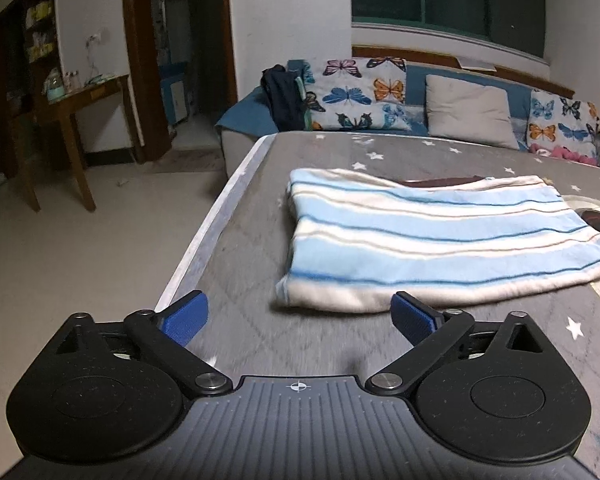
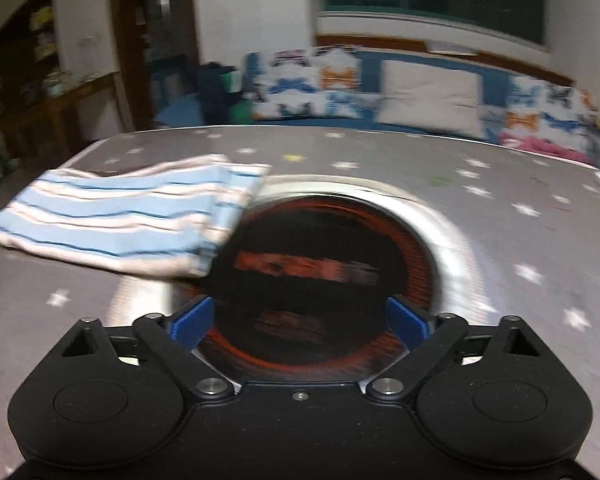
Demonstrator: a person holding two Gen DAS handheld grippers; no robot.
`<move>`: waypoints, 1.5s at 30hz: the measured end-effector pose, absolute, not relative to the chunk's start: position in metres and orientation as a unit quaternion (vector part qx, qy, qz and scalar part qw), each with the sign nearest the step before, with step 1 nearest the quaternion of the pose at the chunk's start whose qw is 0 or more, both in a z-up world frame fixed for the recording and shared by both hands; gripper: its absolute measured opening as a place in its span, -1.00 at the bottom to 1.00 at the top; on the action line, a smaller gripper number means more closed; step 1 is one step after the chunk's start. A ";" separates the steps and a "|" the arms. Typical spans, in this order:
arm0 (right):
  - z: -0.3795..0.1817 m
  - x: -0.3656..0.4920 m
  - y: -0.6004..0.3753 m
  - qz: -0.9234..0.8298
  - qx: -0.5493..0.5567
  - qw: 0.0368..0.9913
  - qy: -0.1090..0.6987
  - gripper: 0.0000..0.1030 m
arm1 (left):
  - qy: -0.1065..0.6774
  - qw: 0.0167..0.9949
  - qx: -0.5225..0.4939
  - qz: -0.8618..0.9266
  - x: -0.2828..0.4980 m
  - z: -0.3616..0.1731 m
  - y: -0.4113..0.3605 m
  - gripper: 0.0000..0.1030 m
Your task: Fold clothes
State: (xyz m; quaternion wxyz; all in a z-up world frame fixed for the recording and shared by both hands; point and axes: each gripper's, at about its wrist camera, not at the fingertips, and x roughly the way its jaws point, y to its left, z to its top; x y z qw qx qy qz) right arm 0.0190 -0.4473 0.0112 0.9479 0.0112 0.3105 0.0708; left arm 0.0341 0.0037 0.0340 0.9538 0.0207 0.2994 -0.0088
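1. We see the striped cloth lying folded on the desk, a grey surface dotted with white stars.
2. Our left hand-held gripper hangs just in front of the cloth's near hem, jaws spread wide and holding nothing.
3. Our right hand-held gripper is also spread and empty, hovering over a round dark inset in the desk; the cloth's right end overlaps that inset's rim.
4. We judge the cloth soft, light and limp, likely to sag and slide, so we would pinch it at the near corners, through all layers.
5. A dark layer shows behind the cloth's far edge; we cannot tell what it is.
6. We see no baskets or boxes on the desk.
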 end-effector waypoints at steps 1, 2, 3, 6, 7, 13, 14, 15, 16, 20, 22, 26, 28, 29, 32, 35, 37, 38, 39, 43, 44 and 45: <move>0.013 0.029 -0.430 0.089 0.002 0.946 0.312 0.57 | 0.300 0.954 0.020 -0.010 0.040 0.033 0.003 0.75; 0.013 0.034 -0.424 0.095 -0.002 0.945 0.313 0.54 | 0.300 0.954 0.018 -0.011 0.044 0.032 0.004 0.65; 0.012 0.040 -0.417 0.101 -0.007 0.944 0.314 0.54 | 0.301 0.953 0.017 -0.011 0.048 0.031 0.005 0.62; 0.011 0.054 -0.401 0.109 -0.022 0.942 0.315 0.44 | 0.303 0.953 0.009 -0.009 0.061 0.027 0.008 0.53; 0.010 0.058 -0.395 0.111 -0.025 0.942 0.315 0.40 | 0.303 0.953 0.006 -0.007 0.065 0.025 0.010 0.49; 0.003 0.079 -0.384 0.120 -0.024 0.938 0.325 0.31 | 0.322 0.946 -0.029 -0.031 0.089 0.011 0.020 -0.16; 0.002 0.082 -0.382 0.122 -0.026 0.937 0.327 0.20 | 0.327 0.944 -0.034 -0.038 0.091 0.010 0.021 -0.48; 0.001 0.083 -0.379 0.126 -0.030 0.935 0.330 0.13 | 0.329 0.942 -0.039 -0.044 0.091 0.008 0.022 -0.54; 0.000 0.084 -0.377 0.131 -0.033 0.933 0.332 0.03 | 0.326 0.943 -0.041 -0.046 0.089 0.007 0.024 -0.58; -0.002 0.086 -0.365 0.139 -0.047 0.931 0.333 -0.48 | 0.305 0.949 -0.051 -0.061 0.069 0.008 0.030 -0.72; 0.001 0.081 -0.364 0.144 -0.049 0.933 0.326 -0.61 | 0.293 0.952 -0.060 -0.072 0.051 0.011 0.037 -0.74; 0.008 0.065 -0.369 0.157 -0.037 0.935 0.315 -0.69 | 0.269 0.956 -0.067 -0.092 0.019 0.020 0.041 -0.75; 0.012 0.052 -0.372 0.167 -0.028 0.937 0.307 -0.71 | 0.251 0.960 -0.070 -0.107 -0.008 0.026 0.048 -0.75; 0.014 0.046 -0.372 0.171 -0.026 0.938 0.302 -0.71 | 0.243 0.961 -0.071 -0.115 -0.020 0.029 0.050 -0.75; 0.019 0.018 -0.369 0.195 -0.028 0.934 0.297 -0.71 | 0.224 0.961 -0.069 -0.143 -0.057 0.036 0.053 -0.75; 0.022 -0.018 -0.365 0.223 -0.044 0.926 0.300 -0.71 | 0.221 0.959 -0.045 -0.170 -0.098 0.040 0.057 -0.75; 0.023 -0.042 -0.362 0.242 -0.052 0.918 0.309 -0.71 | 0.230 0.954 -0.025 -0.189 -0.130 0.041 0.065 -0.75; 0.023 -0.054 -0.360 0.251 -0.057 0.914 0.314 -0.71 | 0.236 0.952 -0.020 -0.196 -0.139 0.041 0.066 -0.75; 0.025 -0.055 -0.357 0.257 -0.065 0.911 0.316 -0.71 | 0.242 0.949 -0.013 -0.202 -0.153 0.041 0.069 -0.75; 0.030 -0.080 -0.349 0.277 -0.077 0.899 0.329 -0.63 | 0.270 0.940 0.010 -0.208 -0.190 0.042 0.080 -0.70; 0.033 -0.082 -0.347 0.280 -0.081 0.898 0.329 -0.55 | 0.273 0.940 0.017 -0.204 -0.190 0.041 0.079 -0.67; 0.035 -0.085 -0.345 0.283 -0.085 0.897 0.329 -0.51 | 0.278 0.940 0.028 -0.195 -0.195 0.040 0.081 -0.65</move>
